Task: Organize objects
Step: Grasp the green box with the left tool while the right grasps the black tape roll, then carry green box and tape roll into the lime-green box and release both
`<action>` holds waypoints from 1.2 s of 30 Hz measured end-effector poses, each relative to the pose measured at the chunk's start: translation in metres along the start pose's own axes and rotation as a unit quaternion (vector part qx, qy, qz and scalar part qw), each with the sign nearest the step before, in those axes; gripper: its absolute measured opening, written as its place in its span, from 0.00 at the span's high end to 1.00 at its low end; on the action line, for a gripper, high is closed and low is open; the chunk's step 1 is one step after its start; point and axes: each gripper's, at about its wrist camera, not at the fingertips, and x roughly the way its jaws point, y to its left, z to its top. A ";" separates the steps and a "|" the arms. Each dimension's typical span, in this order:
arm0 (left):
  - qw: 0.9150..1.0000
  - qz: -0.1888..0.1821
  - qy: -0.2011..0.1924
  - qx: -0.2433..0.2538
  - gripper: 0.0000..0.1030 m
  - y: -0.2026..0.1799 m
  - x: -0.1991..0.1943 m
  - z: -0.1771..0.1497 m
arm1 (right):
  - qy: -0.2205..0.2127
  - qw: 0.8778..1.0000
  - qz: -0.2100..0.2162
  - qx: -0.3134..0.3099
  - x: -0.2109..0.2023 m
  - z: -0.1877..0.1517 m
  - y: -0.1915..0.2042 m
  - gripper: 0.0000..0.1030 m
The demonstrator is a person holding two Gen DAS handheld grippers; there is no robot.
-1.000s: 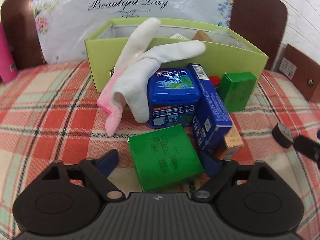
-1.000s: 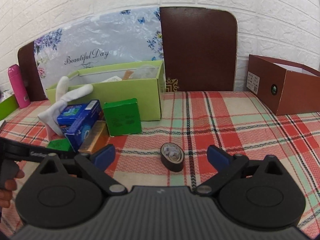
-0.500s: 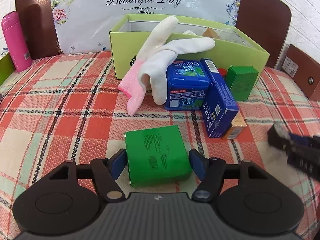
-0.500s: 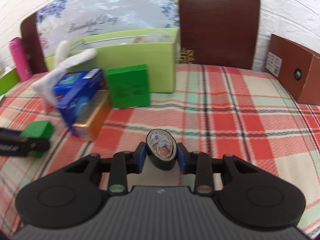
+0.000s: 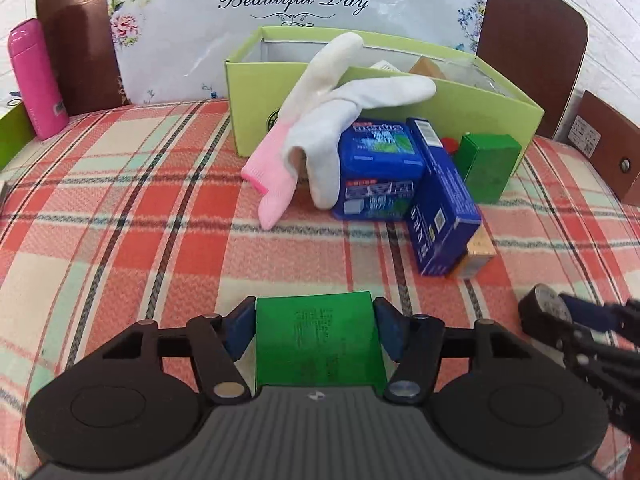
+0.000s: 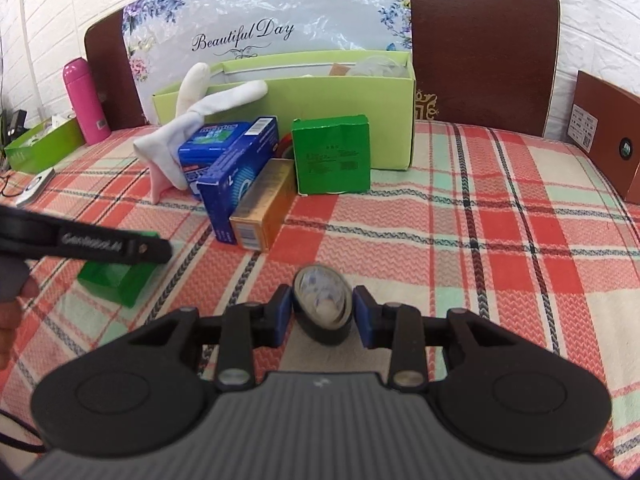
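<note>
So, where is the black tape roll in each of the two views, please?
Left wrist view: the black tape roll sits at the far right edge, low, between the right gripper's pads.
Right wrist view: the roll is at lower centre, between the blue pads, which stand slightly apart from it.
Shared landmark: the light green box with the white glove against it.

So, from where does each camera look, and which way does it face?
Left wrist: on the left gripper, facing the light green box; its pads clamp a green box.
Right wrist: on the right gripper, facing the same way; its pads flank a tape roll; a hand shows.
Shared: both boxes, tape roll, white glove.
</note>
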 end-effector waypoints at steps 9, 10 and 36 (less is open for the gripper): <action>1.000 0.006 -0.002 0.004 0.33 0.002 -0.001 -0.003 | 0.004 1.000 -0.005 -0.002 0.004 -0.002 0.002 0.66; 1.000 0.005 -0.003 0.007 0.37 0.002 -0.002 -0.003 | 0.006 1.000 -0.003 -0.003 0.003 -0.001 0.003 0.69; 0.987 -0.020 -0.156 0.013 0.38 0.011 -0.002 0.177 | -0.153 0.986 0.040 -0.055 0.018 0.169 0.019 0.69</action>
